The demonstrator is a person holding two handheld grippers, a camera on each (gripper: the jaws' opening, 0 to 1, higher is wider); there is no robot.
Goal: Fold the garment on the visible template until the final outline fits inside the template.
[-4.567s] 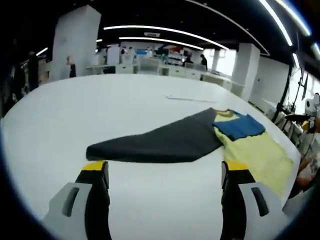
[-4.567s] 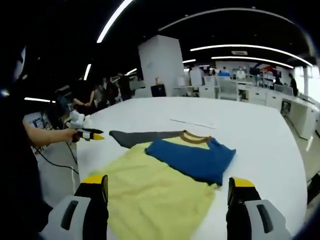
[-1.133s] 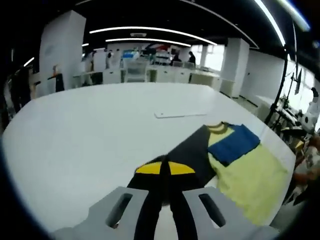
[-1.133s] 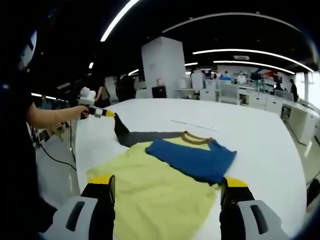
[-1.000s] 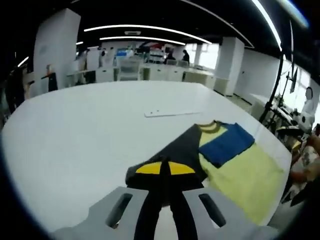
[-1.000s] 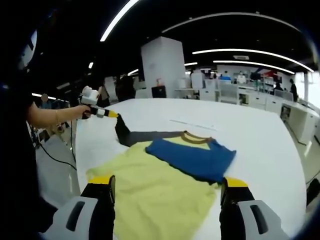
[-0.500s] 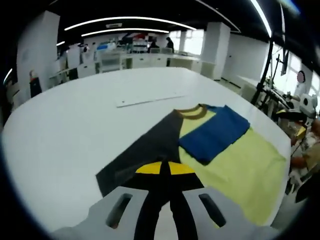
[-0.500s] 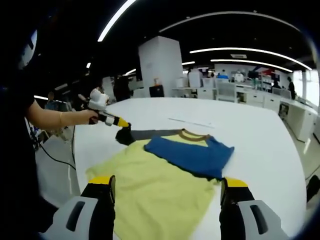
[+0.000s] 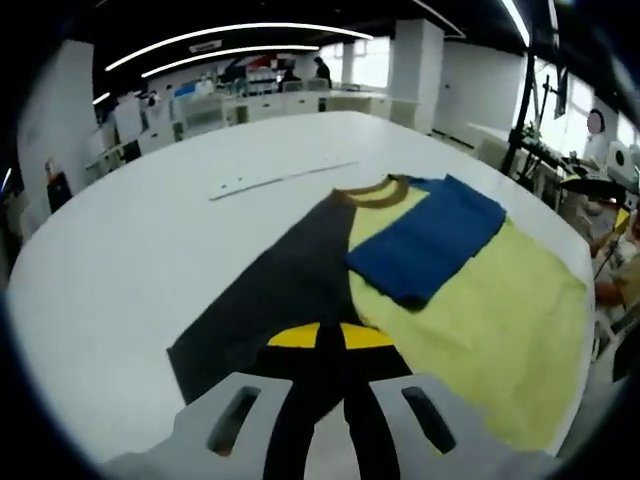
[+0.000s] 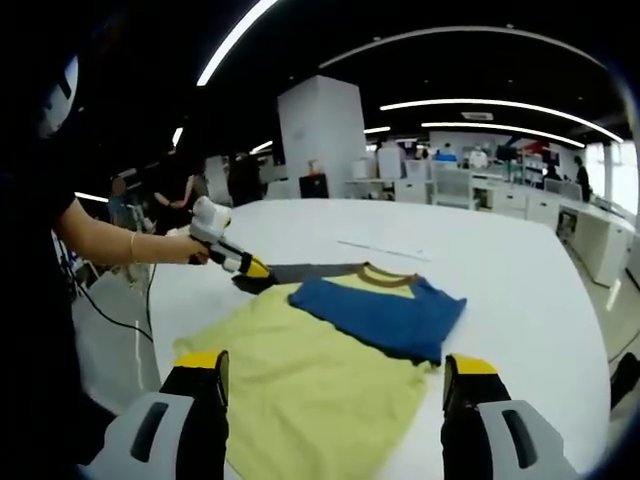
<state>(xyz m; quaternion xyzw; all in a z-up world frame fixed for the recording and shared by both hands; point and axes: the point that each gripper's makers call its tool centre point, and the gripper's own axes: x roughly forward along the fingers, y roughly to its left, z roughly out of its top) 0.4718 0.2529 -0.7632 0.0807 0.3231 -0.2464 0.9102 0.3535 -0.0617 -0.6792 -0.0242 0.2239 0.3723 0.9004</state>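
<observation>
A T-shirt lies flat on the white table: pale yellow body, brown collar, a blue sleeve folded across the chest, and a dark grey sleeve. My left gripper is shut on the grey sleeve's end, which doubles back toward the body. In the right gripper view the left gripper sits at the shirt's left shoulder beside the grey sleeve. My right gripper stands open just above the yellow hem, nothing between its jaws. The blue sleeve lies beyond it.
A thin white strip lies on the table beyond the collar, and appears again as the white strip. A person's forearm reaches in from the left. The table edge runs close behind the hem. Desks and people stand far behind.
My left gripper, open 4.6 s ago, has shut on the grey sleeve's end and carried it inward to the shirt's shoulder, doubling the sleeve. The right gripper stays open and still.
</observation>
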